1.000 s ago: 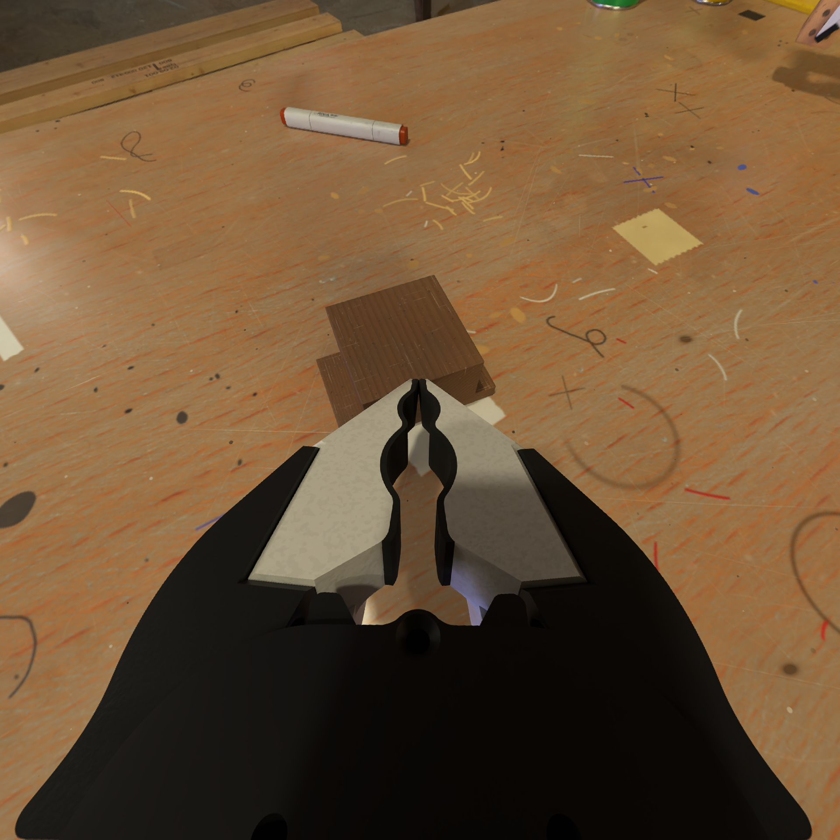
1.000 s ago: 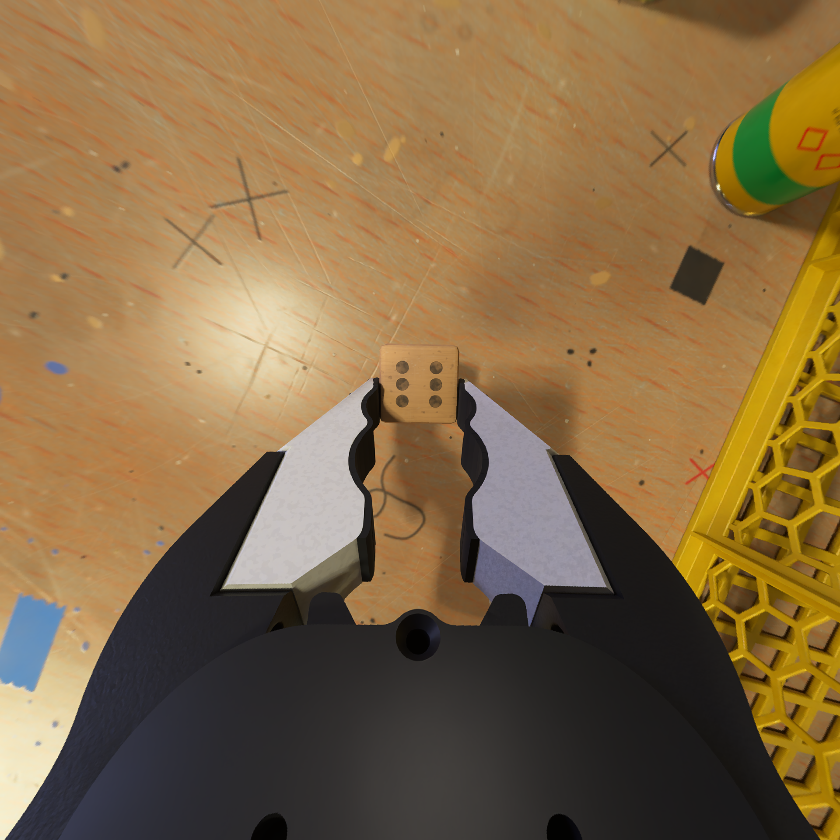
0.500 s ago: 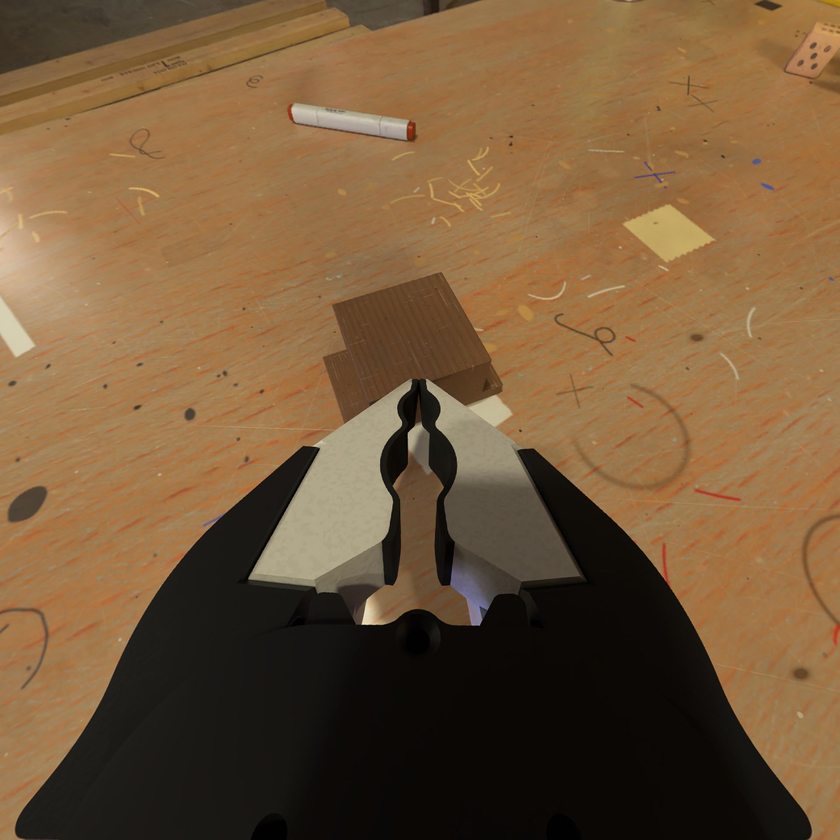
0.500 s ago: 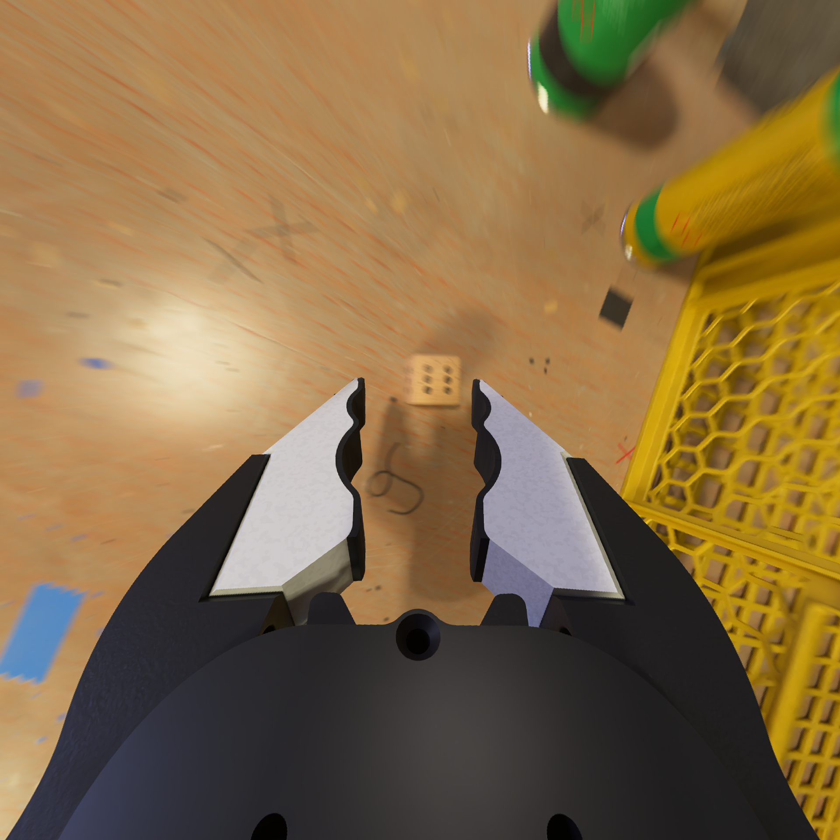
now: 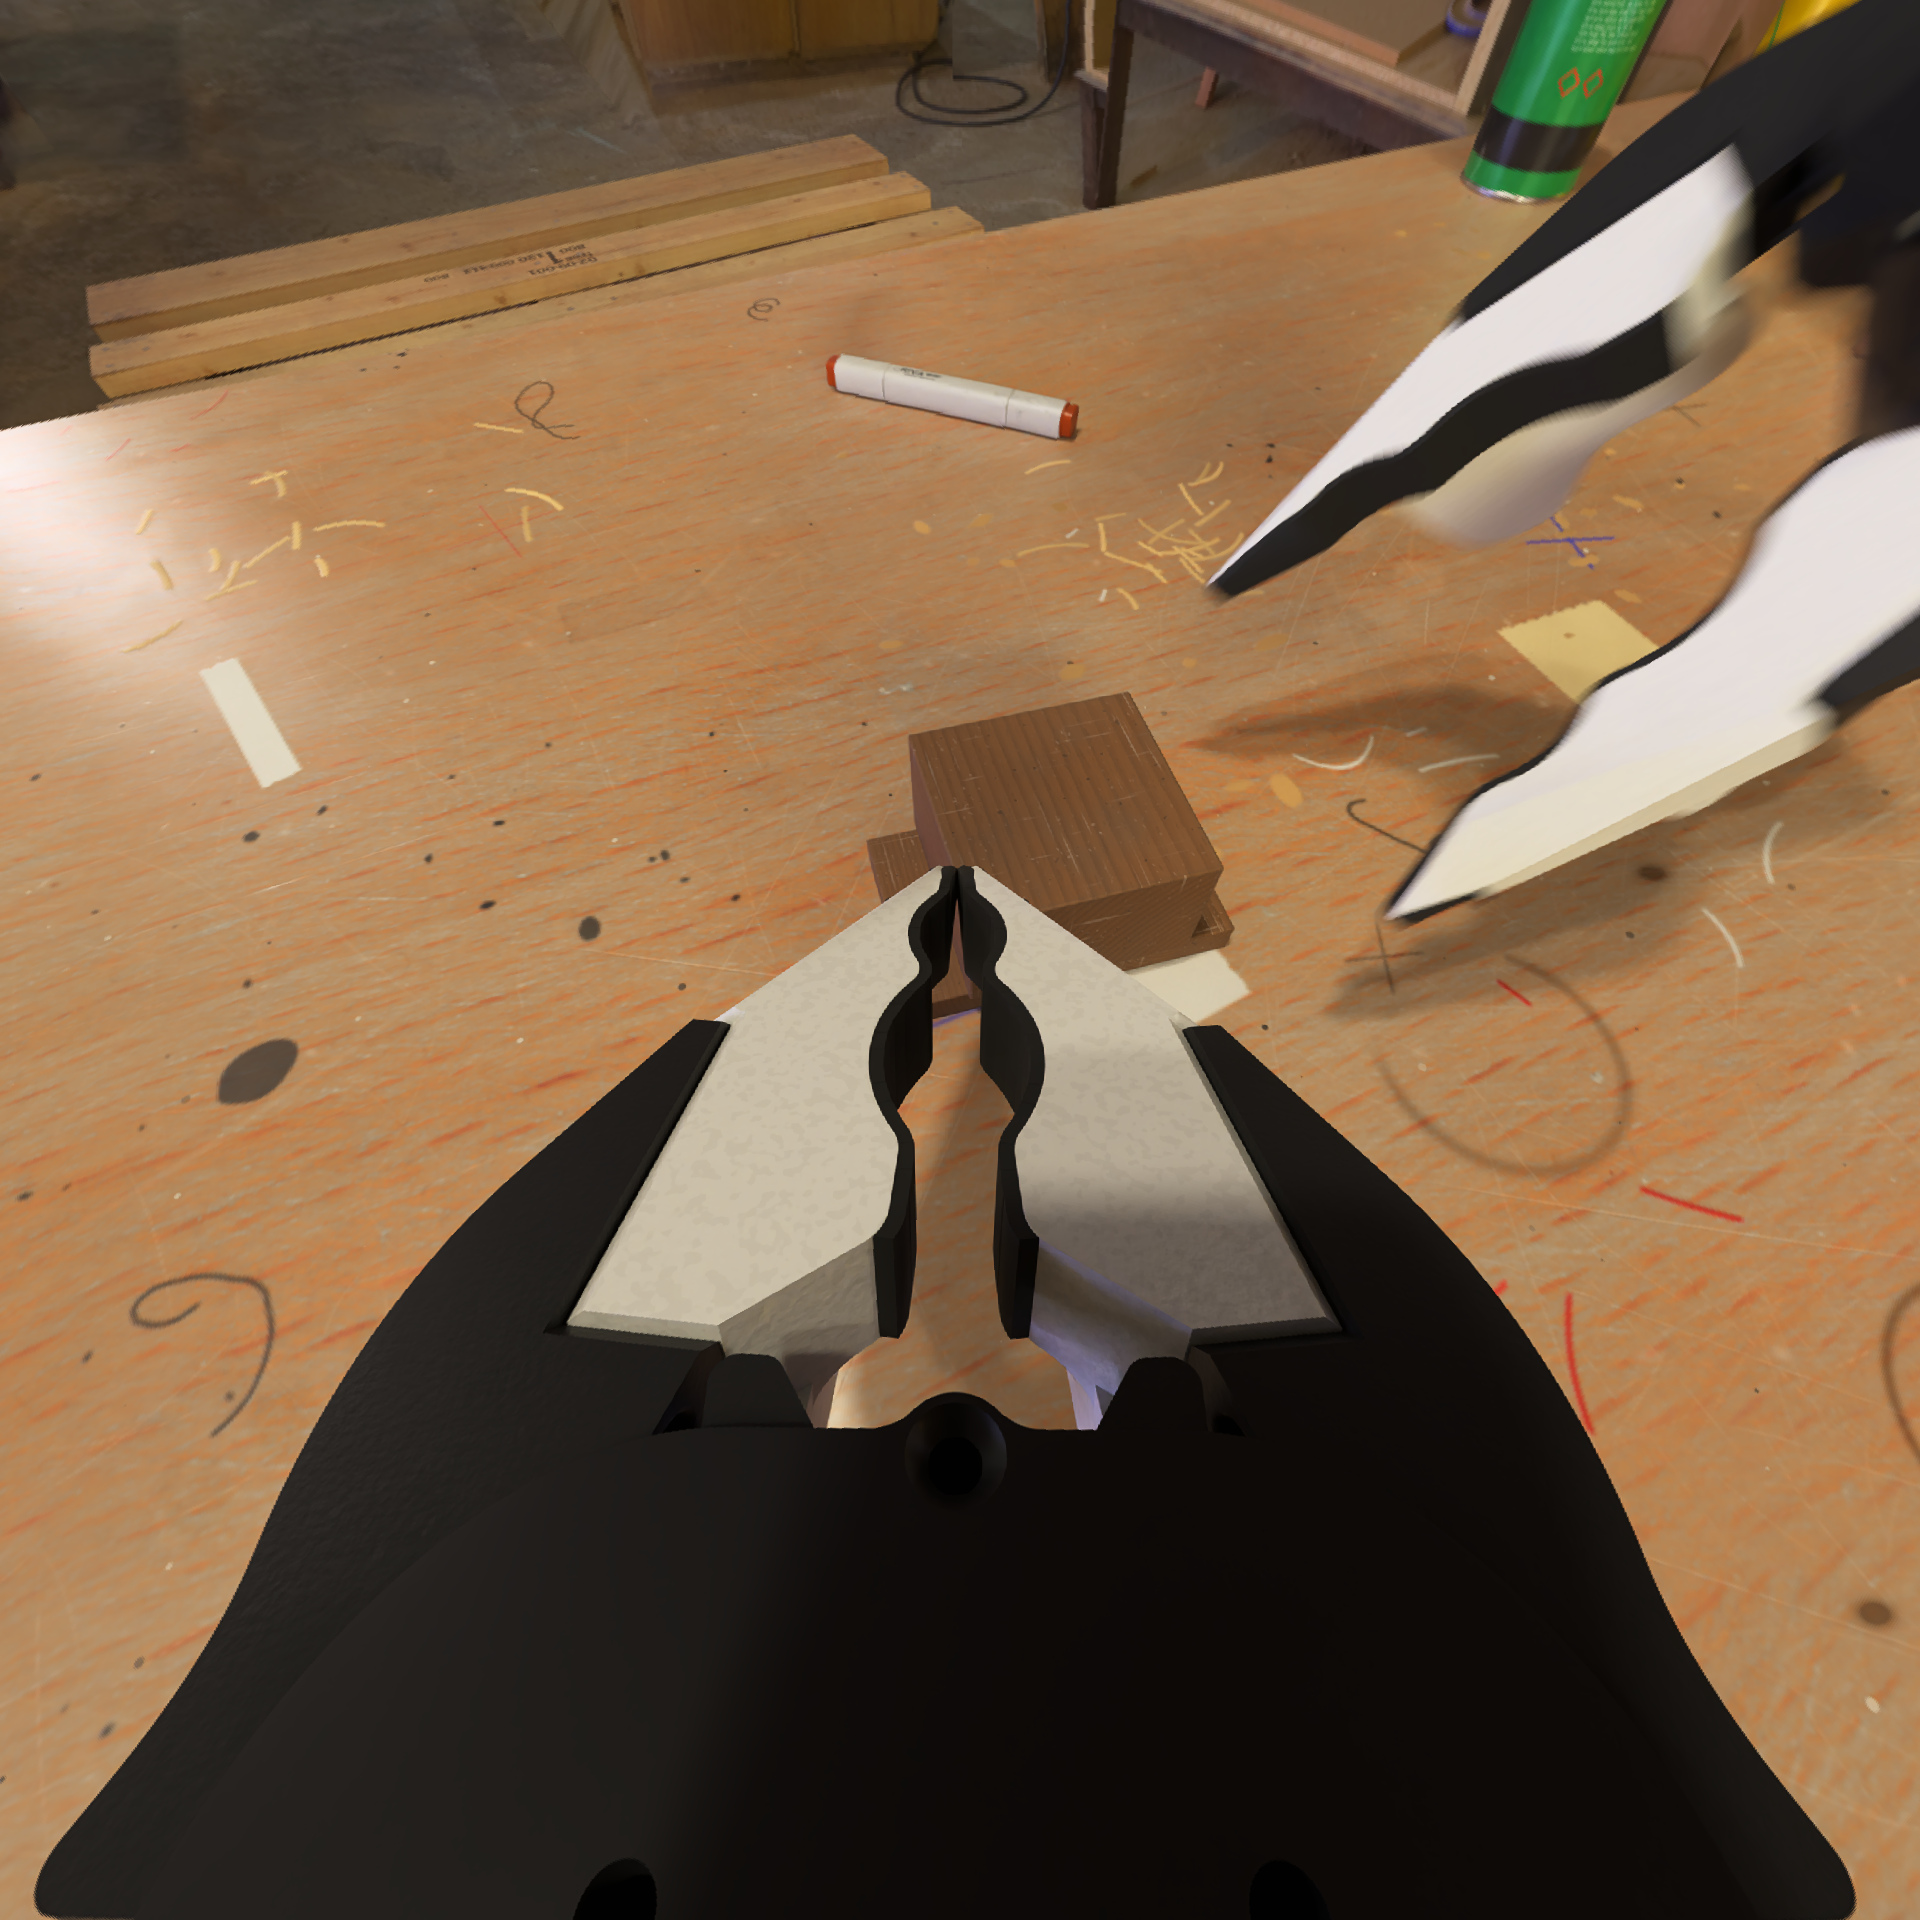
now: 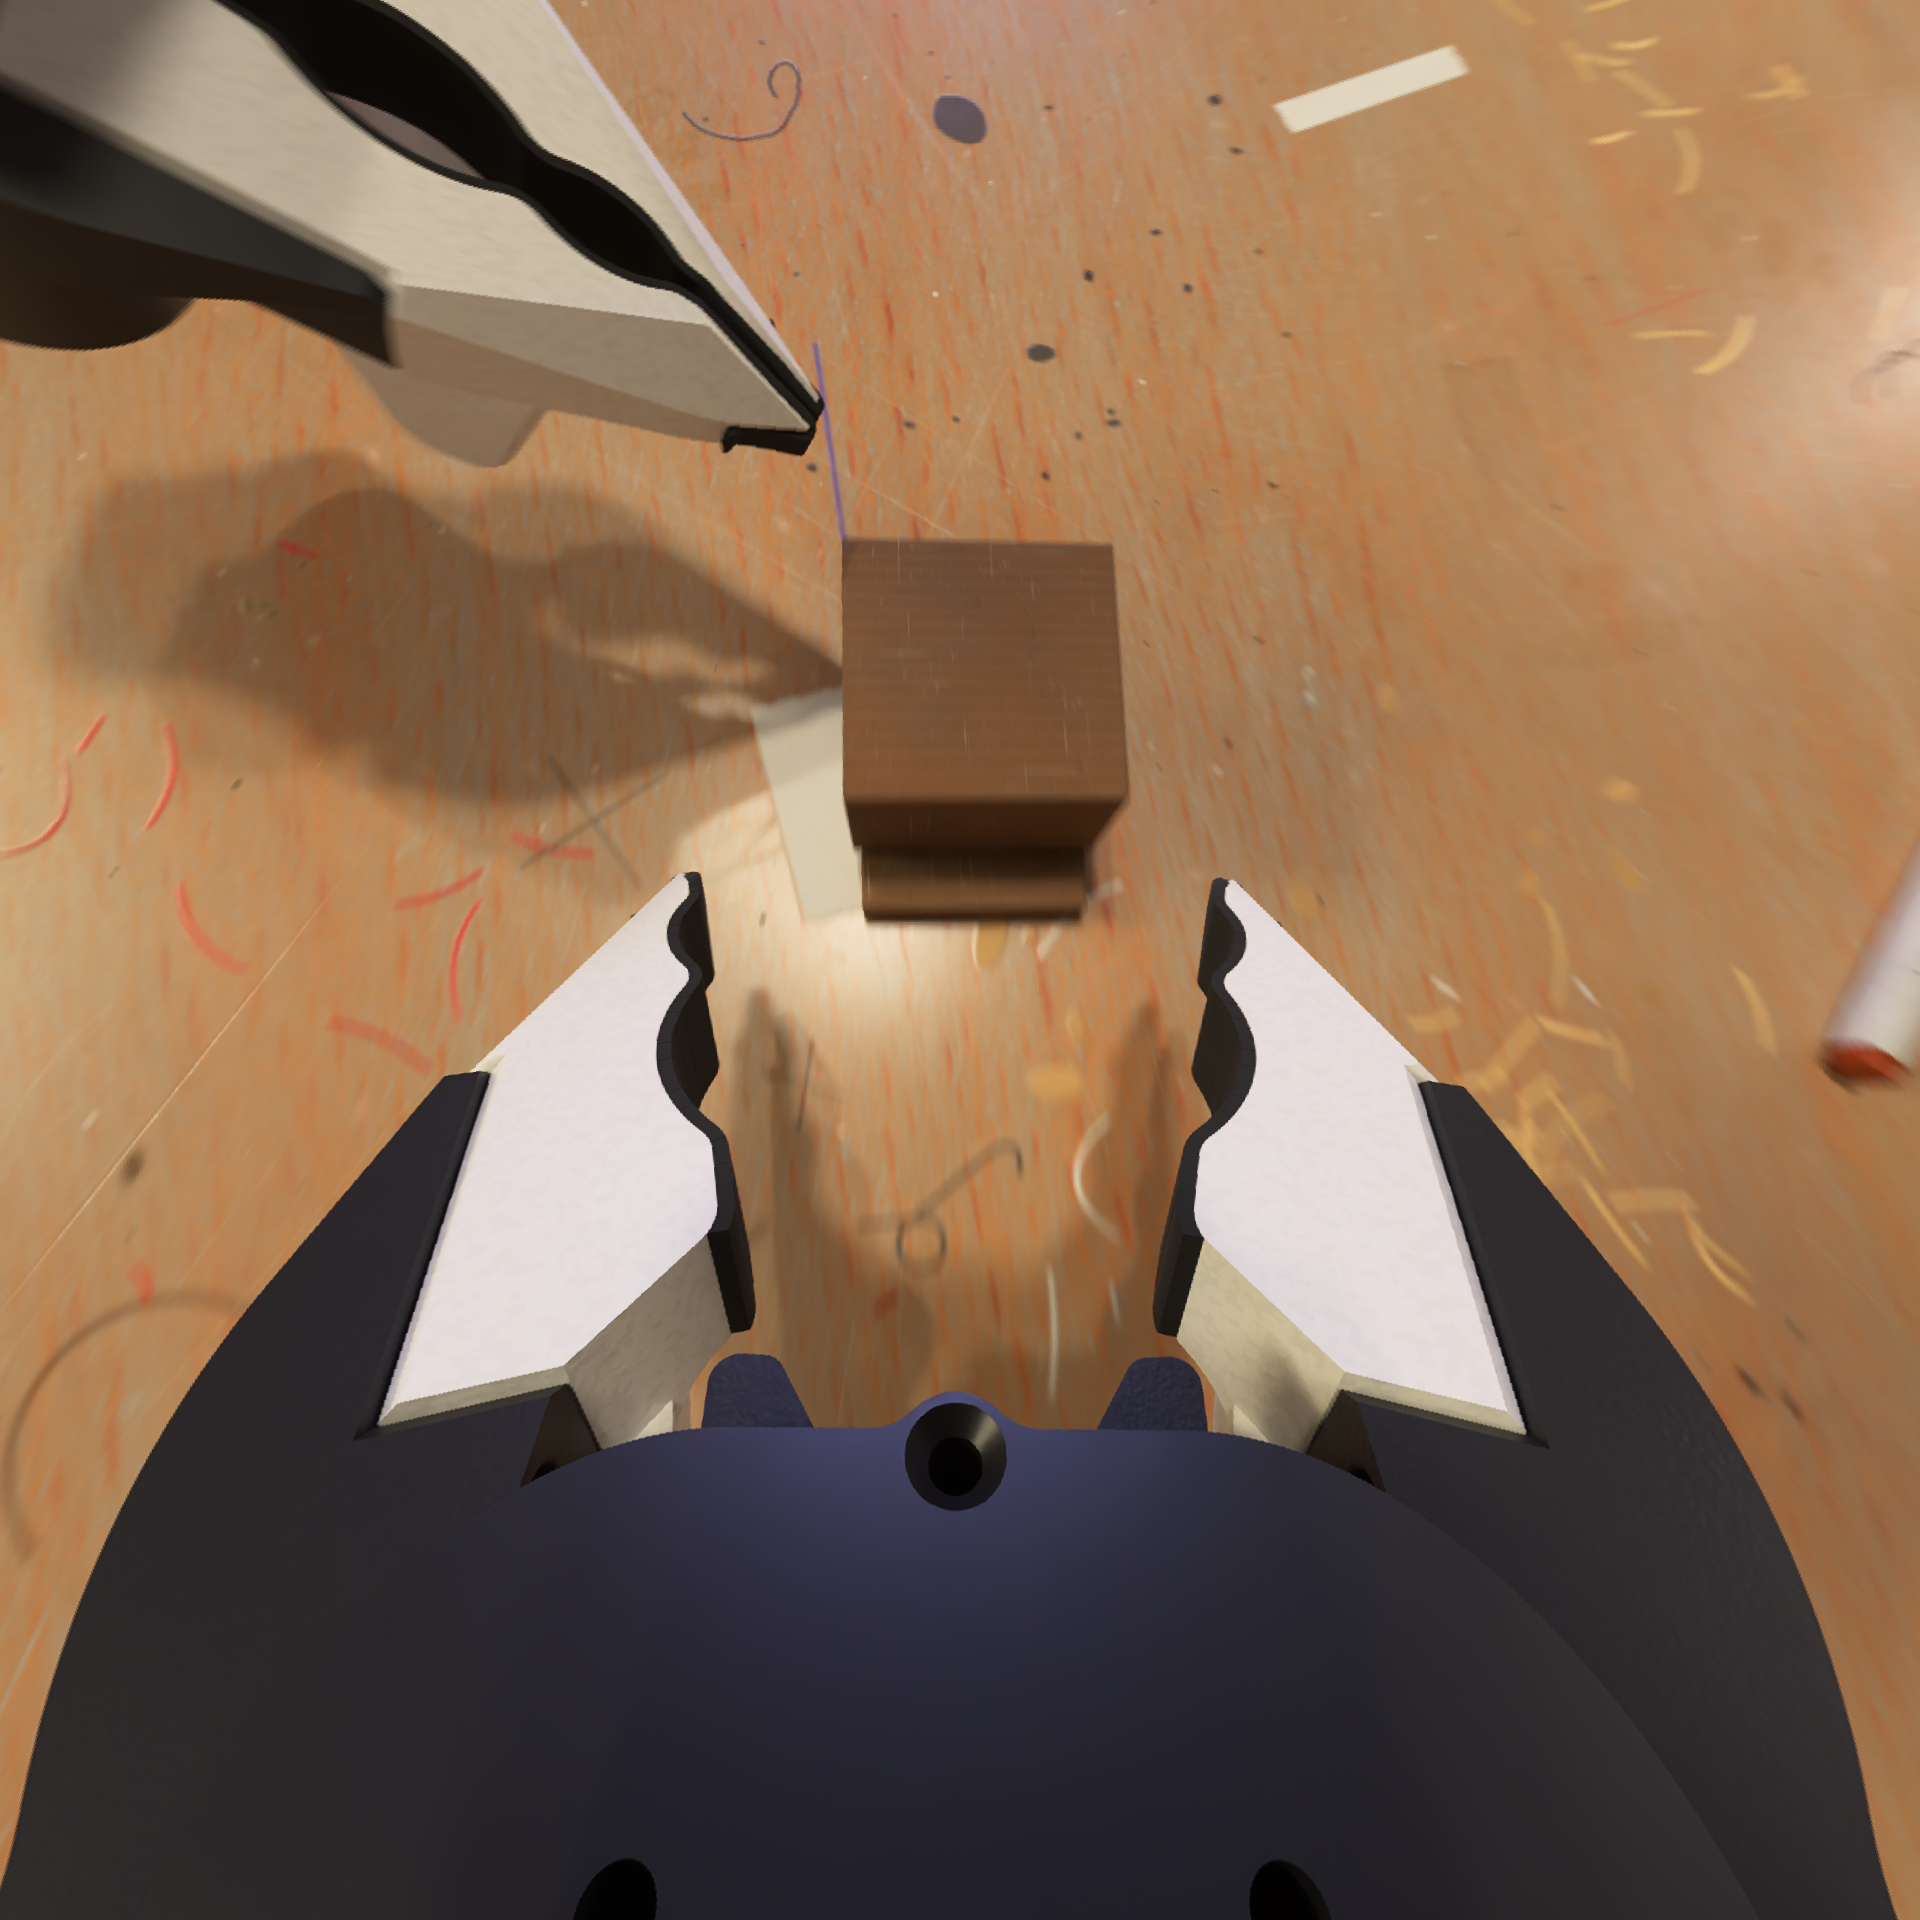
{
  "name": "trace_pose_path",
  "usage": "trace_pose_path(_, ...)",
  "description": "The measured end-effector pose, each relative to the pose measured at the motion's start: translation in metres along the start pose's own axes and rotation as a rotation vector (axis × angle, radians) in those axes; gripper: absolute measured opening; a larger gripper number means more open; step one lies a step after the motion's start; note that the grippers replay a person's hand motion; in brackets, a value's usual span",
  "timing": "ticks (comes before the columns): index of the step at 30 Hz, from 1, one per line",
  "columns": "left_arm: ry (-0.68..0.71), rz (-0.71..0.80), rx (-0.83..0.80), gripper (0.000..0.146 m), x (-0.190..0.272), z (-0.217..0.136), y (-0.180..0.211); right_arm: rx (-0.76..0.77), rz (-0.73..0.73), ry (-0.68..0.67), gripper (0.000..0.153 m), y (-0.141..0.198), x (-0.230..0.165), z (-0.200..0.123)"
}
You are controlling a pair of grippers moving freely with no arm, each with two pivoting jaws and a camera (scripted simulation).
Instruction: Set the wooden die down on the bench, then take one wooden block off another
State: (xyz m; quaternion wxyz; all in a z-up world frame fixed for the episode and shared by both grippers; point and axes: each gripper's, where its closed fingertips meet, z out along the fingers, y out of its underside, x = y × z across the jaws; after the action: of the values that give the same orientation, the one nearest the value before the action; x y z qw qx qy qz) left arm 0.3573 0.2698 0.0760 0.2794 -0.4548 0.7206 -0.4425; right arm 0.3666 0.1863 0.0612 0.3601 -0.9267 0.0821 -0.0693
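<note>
Two dark brown wooden blocks are stacked on the bench: the top block (image 5: 1060, 800) (image 6: 982, 675) lies on a lower block (image 5: 1179, 925) (image 6: 971, 894) that sticks out at its edges. My left gripper (image 5: 956, 878) is shut and empty, its tips just in front of the stack; in the right wrist view it (image 6: 774, 431) hovers at the upper left. My right gripper (image 6: 956, 885) is open and empty, just short of the stack; in the left wrist view it (image 5: 1304, 750) is blurred, to the stack's right. The die is out of view.
A white marker (image 5: 951, 395) (image 6: 1881, 997) lies beyond the stack. Wooden planks (image 5: 499, 260) lie at the bench's far edge, a green can (image 5: 1548, 94) at the far right. A pale paper scrap (image 6: 810, 790) lies beside the blocks. Shavings and tape bits dot the bench.
My right gripper let go of the die, opened wider, left it on the bench and swung over to face the stacked blocks. My left gripper stayed shut near the stack.
</note>
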Motion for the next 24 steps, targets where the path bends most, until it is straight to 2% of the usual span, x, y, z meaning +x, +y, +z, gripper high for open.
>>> trace_pose_path(3, -0.004, -0.01, 0.011, 0.0, -0.004, -0.003, -0.003, -0.01, 0.026, -0.061, 0.098, -0.005, 0.001, 0.044)
trace_pose_path(5, -0.009, -0.005, 0.016, 0.0, -0.005, -0.005, -0.004, -0.051, 0.027, -0.053, 0.094, -0.003, 0.006, 0.062)
trace_pose_path(7, -0.009, -0.001, 0.017, 0.0, -0.004, -0.006, -0.006, -0.027, 0.032, -0.089, 0.079, -0.008, 0.003, 0.069)
trace_pose_path(10, -0.013, 0.004, 0.023, 0.0, -0.005, -0.007, -0.007, 0.027, 0.031, -0.082, 0.077, -0.016, -0.001, 0.055)
trace_pose_path(12, -0.01, -0.001, 0.029, 0.0, -0.005, -0.009, -0.008, 0.071, 0.019, -0.068, 0.077, -0.022, -0.005, 0.02)
trace_pose_path(14, -0.003, -0.005, 0.037, 0.0, -0.003, -0.01, -0.01, 0.15, 0.012, 0.005, 0.077, -0.027, 0.0, -0.038)
trace_pose_path(18, 0.0, 0.023, 0.024, 0.0, 0.001, -0.009, -0.01, 0.343, 0.14, 0.307, 0.076, -0.009, 0.056, -0.192)
trace_pose_path(21, 0.002, 0.04, 0.013, 0.0, 0.006, -0.007, -0.009, 0.36, 0.287, 0.542, 0.076, 0.045, 0.117, -0.295)
trace_pose_path(22, 0.005, 0.041, 0.008, 0.0, 0.007, -0.005, -0.008, 0.339, 0.348, 0.603, 0.076, 0.069, 0.141, -0.319)
trace_pose_path(24, 0.01, 0.045, -0.003, 0.0, 0.009, -0.002, -0.006, 0.294, 0.465, 0.662, 0.076, 0.119, 0.186, -0.342)
